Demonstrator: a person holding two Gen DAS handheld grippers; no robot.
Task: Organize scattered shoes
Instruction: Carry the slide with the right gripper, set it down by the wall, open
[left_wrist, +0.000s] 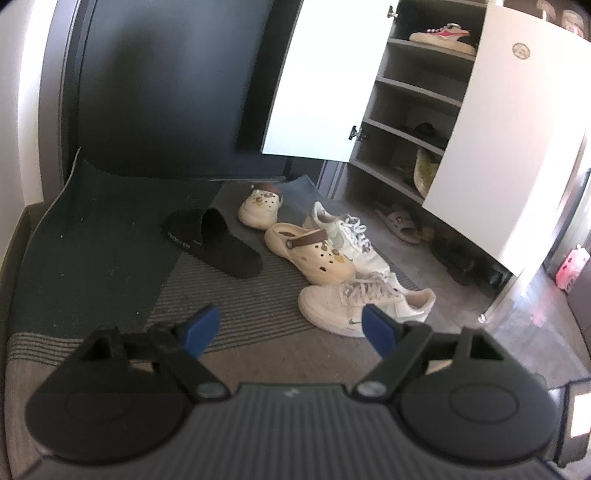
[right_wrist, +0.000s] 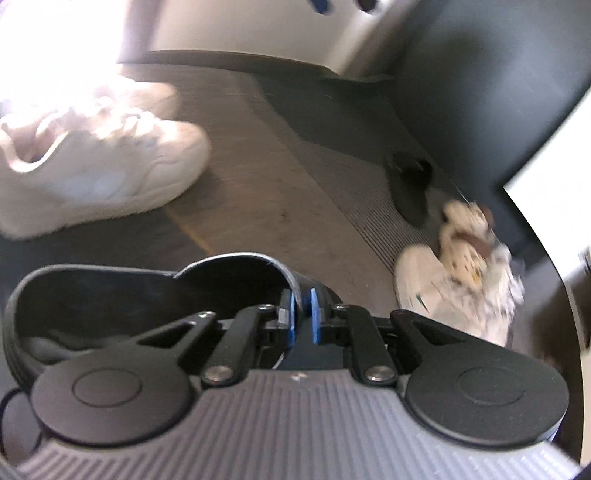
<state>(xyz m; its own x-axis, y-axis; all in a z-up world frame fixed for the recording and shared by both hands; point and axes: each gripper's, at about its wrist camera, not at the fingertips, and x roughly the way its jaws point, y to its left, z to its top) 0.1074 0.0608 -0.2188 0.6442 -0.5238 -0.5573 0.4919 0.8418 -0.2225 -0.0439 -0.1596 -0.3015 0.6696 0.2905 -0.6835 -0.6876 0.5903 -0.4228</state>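
Note:
In the left wrist view several shoes lie on the striped mat (left_wrist: 229, 291): a black slipper (left_wrist: 214, 243), two cream clogs (left_wrist: 310, 254) (left_wrist: 260, 208) and two white sneakers (left_wrist: 364, 306) (left_wrist: 347, 236). My left gripper (left_wrist: 290, 321) hovers open above the mat, just short of the nearest sneaker, with nothing between its blue pads. In the right wrist view my right gripper (right_wrist: 303, 302) is shut on the strap edge of a second black slipper (right_wrist: 147, 291), which is lifted off the floor. The picture there is blurred with motion.
An open shoe cabinet (left_wrist: 417, 85) stands at the right with white doors swung out, a red-and-white sneaker (left_wrist: 443, 35) on its top shelf and a beige sandal (left_wrist: 399, 225) beneath it. A pale chunky sneaker (right_wrist: 99, 166) sits at the upper left of the right wrist view.

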